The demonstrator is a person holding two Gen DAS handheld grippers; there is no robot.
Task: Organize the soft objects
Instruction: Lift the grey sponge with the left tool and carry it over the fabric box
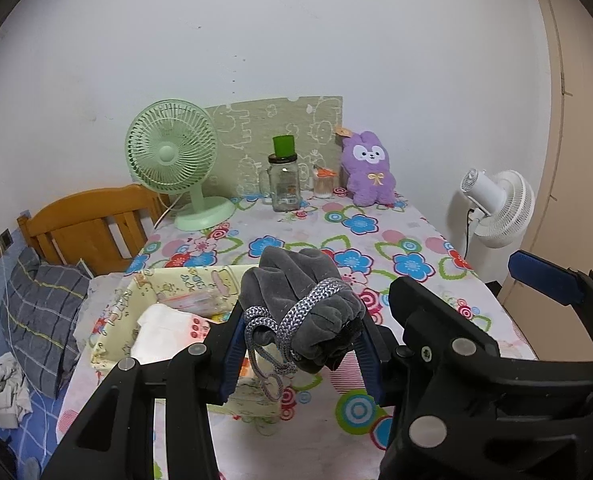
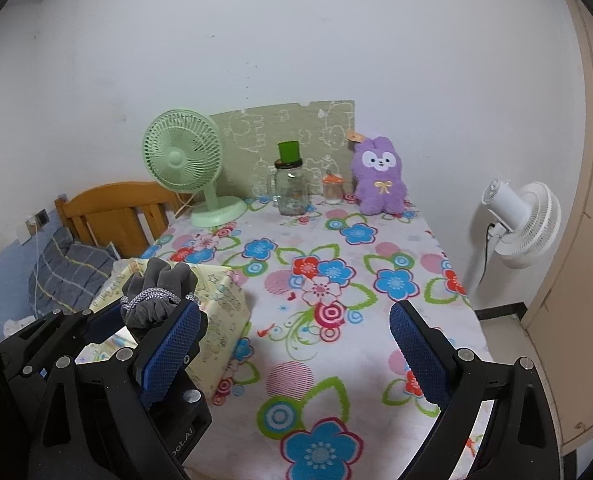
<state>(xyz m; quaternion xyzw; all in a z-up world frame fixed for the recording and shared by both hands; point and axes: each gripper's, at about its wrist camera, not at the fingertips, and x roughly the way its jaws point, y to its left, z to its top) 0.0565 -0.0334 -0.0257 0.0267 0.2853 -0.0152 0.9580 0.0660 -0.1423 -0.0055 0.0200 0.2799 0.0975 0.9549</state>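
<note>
the left gripper (image 1: 300, 340) squeezes a grey pouch (image 1: 302, 300) and holds it up over the yellow box (image 1: 108, 320), likely so it can drop in. the right gripper (image 2: 296, 344) is wide open and holds nothing, waiting over the table (image 2: 336, 280).

grey velvet drawstring pouch (image 1: 302, 312): bunched up, neck cinched with a silver-grey braided cord wrapped around it, cord loops dangling below. held off the table, pinched between the blue pads of the left gripper (image 1: 300, 354), just right of the yellow cartoon-print fabric bin (image 1: 108, 320) at the near-left table edge. bin is open-topped, white and pink soft items inside. purple plush bunny (image 1: 370, 170) sits upright at the far right, against the backboard.
</note>
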